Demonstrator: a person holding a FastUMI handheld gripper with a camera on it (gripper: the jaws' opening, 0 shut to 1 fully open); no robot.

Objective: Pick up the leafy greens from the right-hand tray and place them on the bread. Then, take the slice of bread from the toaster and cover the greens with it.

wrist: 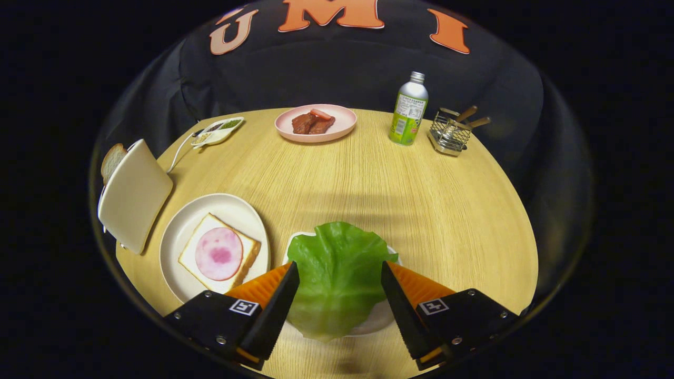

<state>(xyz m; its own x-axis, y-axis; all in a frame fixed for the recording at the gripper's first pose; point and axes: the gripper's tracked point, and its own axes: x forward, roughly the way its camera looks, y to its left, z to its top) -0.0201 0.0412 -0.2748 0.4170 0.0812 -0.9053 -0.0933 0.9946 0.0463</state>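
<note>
Leafy greens [337,273] lie on a small white tray [380,315] at the lower middle of the gripper view, between the spread fingers of the gripper [340,271], which flank the leaf without clearly pressing it. At lower left, a white plate [181,226] holds bread [196,253] topped with a pink ham slice [219,253]. Further left stands the toaster [134,195] with a bread slice [111,160] behind it.

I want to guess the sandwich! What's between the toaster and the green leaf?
A white round plate holding square bread topped with pink ham, in the gripper view.
</note>
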